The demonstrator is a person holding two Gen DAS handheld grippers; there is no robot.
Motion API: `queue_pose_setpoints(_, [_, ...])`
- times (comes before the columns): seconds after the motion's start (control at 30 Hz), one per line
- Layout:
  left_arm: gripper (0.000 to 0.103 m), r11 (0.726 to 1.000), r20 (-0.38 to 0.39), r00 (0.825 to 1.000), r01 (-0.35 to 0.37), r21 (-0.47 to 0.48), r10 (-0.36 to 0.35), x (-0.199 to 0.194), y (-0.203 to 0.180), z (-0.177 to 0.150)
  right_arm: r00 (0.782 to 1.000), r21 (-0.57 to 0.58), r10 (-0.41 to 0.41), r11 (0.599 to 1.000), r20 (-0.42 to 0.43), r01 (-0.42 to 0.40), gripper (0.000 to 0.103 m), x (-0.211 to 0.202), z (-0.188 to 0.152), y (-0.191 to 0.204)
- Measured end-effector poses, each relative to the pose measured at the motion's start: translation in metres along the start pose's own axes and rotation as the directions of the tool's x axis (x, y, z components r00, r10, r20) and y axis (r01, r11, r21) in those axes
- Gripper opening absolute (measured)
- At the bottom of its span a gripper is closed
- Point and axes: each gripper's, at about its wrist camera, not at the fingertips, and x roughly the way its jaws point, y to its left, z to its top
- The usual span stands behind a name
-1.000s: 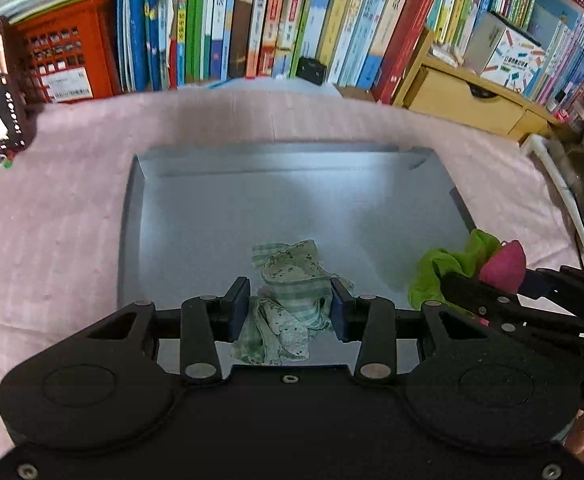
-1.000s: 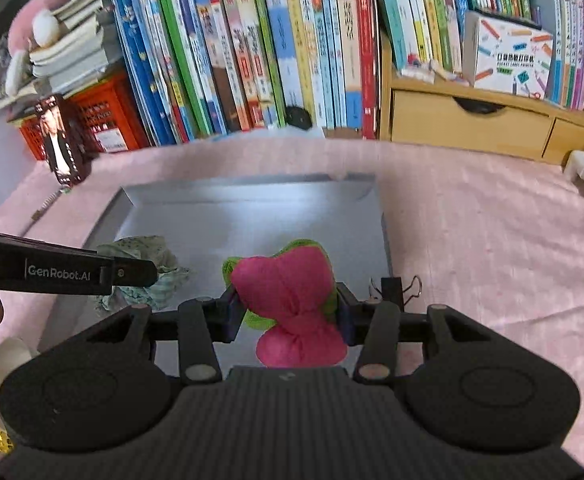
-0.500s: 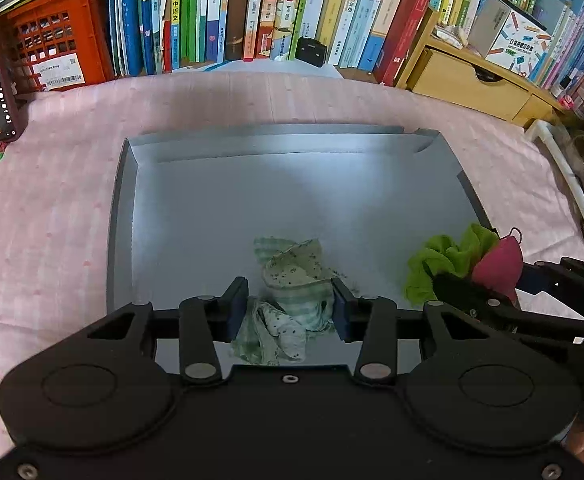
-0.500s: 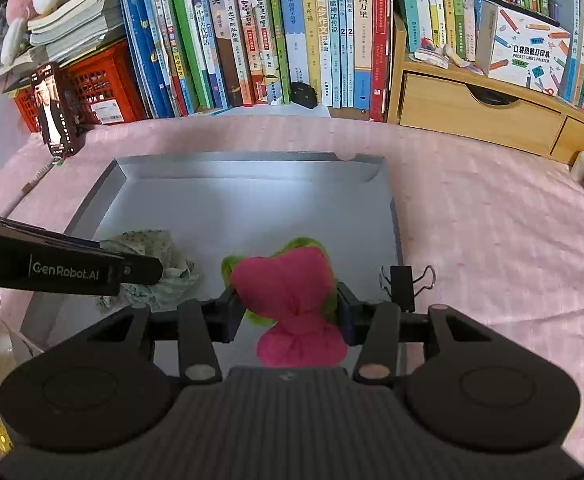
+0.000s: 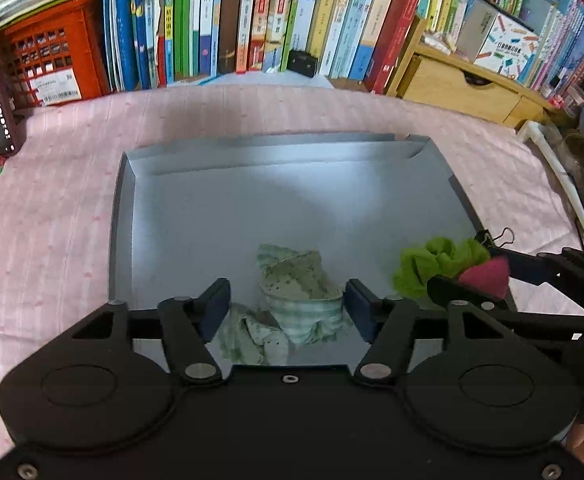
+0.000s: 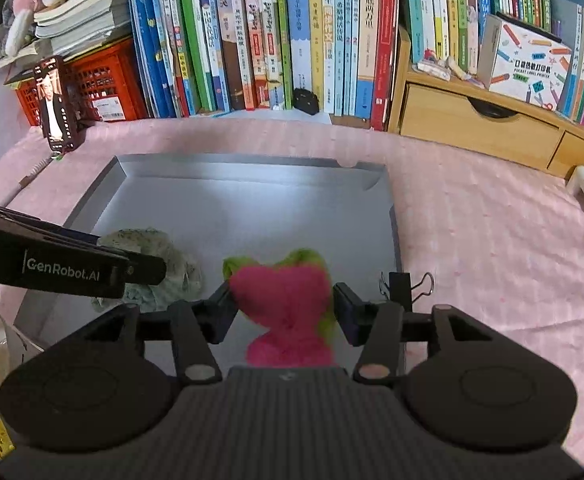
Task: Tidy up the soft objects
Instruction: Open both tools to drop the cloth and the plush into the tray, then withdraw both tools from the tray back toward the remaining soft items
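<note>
Pink bedspread before a wall of books, grey tray on it. Left gripper: jaws have just been opening, now spread, both pads clear of the green patterned cloth lying at the tray's near edge. Right gripper: a second ago pinching the pink-and-green cloth, jaws likewise opening; cloth sits loose between them near the tray's near right corner.

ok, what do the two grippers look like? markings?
Both are matte black plastic with linkage arms, silver pivot pins and dark blue pads. The left gripper has a smooth top and white "GenRobot.AI" lettering on its side; the right gripper has a ribbed grey top.
</note>
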Motion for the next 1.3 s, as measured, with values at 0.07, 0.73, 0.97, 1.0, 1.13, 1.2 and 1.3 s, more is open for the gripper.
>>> queue_pose_setpoints(0.07, [0.068, 1.0, 0.019, 1.0, 0.0, 0.001, 0.0, -0.005, 0.0, 0.0, 1.0, -0.005, -0.003, 1.0, 0.02, 0.003, 0.077, -0.004, 0.0, 0.0])
queue_pose_setpoints(0.73, [0.078, 0.995, 0.183, 0.983, -0.008, 0.097, -0.01, -0.072, -0.013, -0.032, 0.979, -0.069, -0.018, 0.997, 0.202, 0.032, 0.085, -0.068, -0.011, 0.012])
queue_pose_setpoints(0.97, [0.079, 0.993, 0.232, 0.973, -0.004, 0.118, -0.023, -0.1, -0.016, -0.052, 0.967, -0.095, -0.012, 0.995, 0.255, 0.037, 0.085, -0.095, -0.022, 0.021])
queue_pose_setpoints(1.0, [0.079, 0.993, 0.237, 0.971, -0.005, 0.121, -0.024, -0.103, -0.017, -0.055, 0.965, -0.101, -0.009, 0.994, 0.262, 0.037, 0.085, -0.098, -0.024, 0.022])
queue_pose_setpoints(1.13, [0.08, 0.992, 0.253, 0.967, -0.007, 0.126, -0.025, -0.116, -0.017, -0.067, 0.958, -0.127, 0.0, 0.991, 0.285, 0.038, 0.087, -0.111, -0.033, 0.03])
queue_pose_setpoints(1.2, [0.08, 0.992, 0.259, 0.966, -0.008, 0.128, -0.026, -0.123, -0.017, -0.074, 0.956, -0.142, 0.002, 0.989, 0.295, 0.042, 0.087, -0.117, -0.037, 0.036])
queue_pose_setpoints(1.3, [0.08, 0.991, 0.267, 0.964, -0.017, 0.134, -0.02, -0.131, -0.017, -0.083, 0.951, -0.163, -0.002, 0.985, 0.308, 0.055, 0.087, -0.125, -0.044, 0.043])
